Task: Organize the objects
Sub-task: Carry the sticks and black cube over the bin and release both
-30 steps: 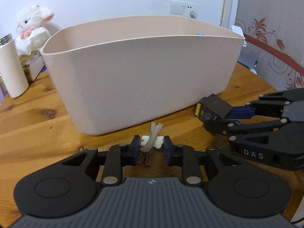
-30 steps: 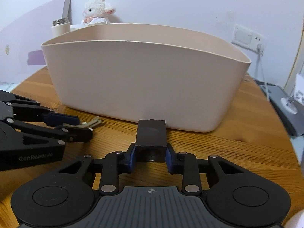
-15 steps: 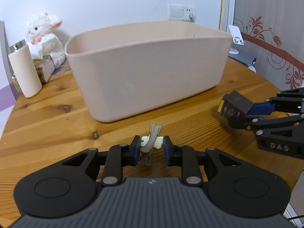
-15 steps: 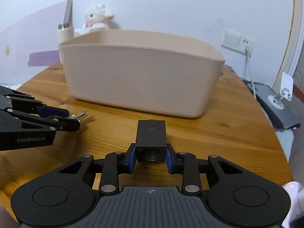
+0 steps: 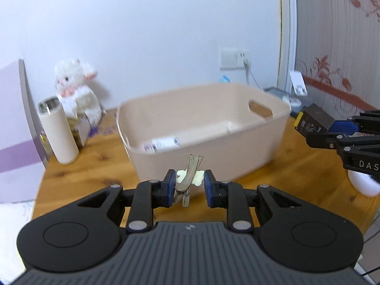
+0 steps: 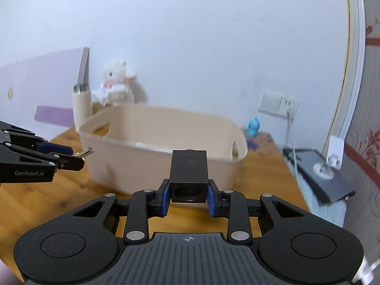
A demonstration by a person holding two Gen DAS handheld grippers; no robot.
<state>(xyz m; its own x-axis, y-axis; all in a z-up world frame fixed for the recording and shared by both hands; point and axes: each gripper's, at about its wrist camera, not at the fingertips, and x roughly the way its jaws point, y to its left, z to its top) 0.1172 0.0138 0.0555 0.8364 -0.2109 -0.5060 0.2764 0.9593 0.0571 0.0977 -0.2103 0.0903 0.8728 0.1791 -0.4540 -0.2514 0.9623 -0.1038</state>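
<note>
A beige plastic bin [image 5: 213, 147] with cut-out handles stands on the wooden table; it also shows in the right wrist view [image 6: 133, 156]. A white tube [image 5: 163, 143] lies inside it. My left gripper [image 5: 187, 185] is shut on a metal hair clip [image 5: 190, 173] with a pale charm, held above the table in front of the bin. My right gripper [image 6: 188, 193] is shut on a black box [image 6: 188, 173], raised to the right of the bin. The box [image 5: 311, 120] and right gripper show at the right of the left wrist view.
A cream tumbler [image 5: 58, 130] and a white plush lamb [image 5: 76, 87] stand at the table's back left by a purple board. A blue figurine [image 6: 253, 127], wall socket [image 6: 277, 102] with cable, and a dark tablet [image 6: 320, 173] are at the right.
Both grippers have risen and pulled back from the bin with their objects still held. The bin's inside and the tube in it have come into view.
</note>
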